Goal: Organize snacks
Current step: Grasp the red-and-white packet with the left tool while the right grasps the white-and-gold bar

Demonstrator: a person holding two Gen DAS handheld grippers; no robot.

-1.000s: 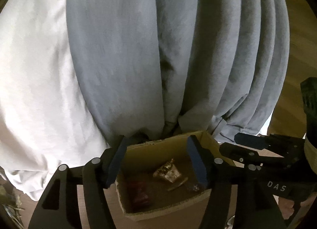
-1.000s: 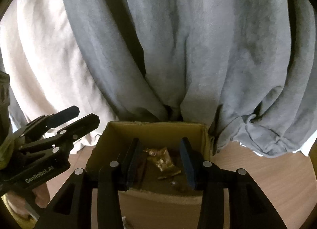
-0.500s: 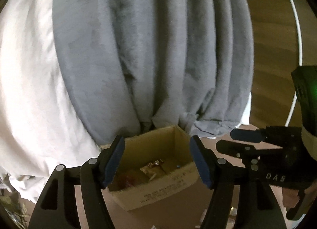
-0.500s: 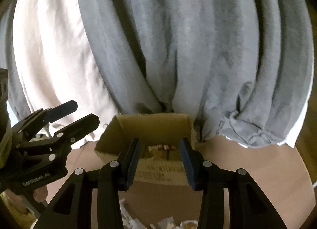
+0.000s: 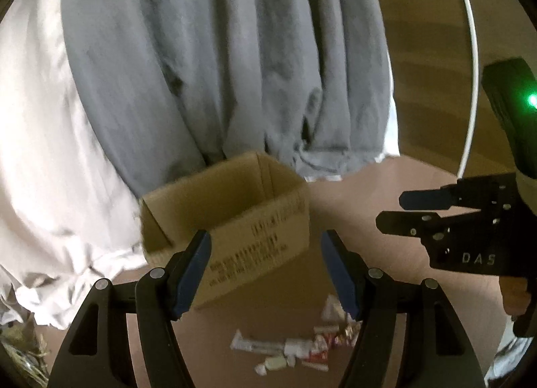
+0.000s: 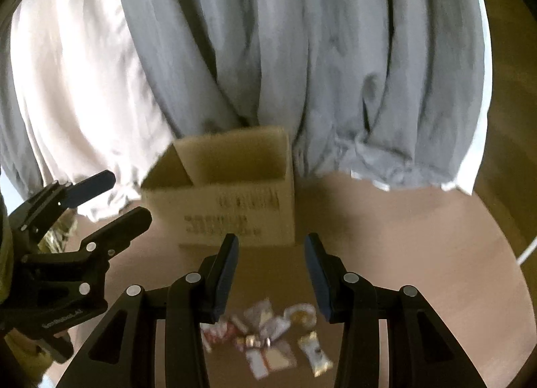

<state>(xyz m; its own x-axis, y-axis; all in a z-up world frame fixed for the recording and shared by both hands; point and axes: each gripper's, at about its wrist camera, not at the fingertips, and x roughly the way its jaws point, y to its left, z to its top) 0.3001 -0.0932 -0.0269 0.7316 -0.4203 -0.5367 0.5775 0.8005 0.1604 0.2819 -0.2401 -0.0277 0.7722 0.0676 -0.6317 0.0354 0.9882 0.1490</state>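
An open cardboard box [image 5: 235,216] stands on the brown table, also in the right wrist view [image 6: 231,200]. Its inside is hidden from this angle. A pile of small wrapped snacks [image 5: 302,344] lies on the table in front of it, seen in the right wrist view [image 6: 272,337] too. My left gripper [image 5: 268,270] is open and empty, above the table between box and snacks. My right gripper [image 6: 271,273] is open and empty, above the snack pile. Each gripper shows in the other's view: the right one [image 5: 419,216] and the left one [image 6: 110,200].
Grey curtains [image 5: 218,52] and white curtains [image 5: 40,119] hang right behind the box. The round table's edge [image 6: 510,253] curves at the right, with wooden floor [image 5: 429,52] beyond. Dried plant stalks [image 5: 20,354] sit at the far left.
Both grippers have pulled back and away from the box. The box's inside has dropped out of sight and the snack pile on the table has come into view. Both stay open.
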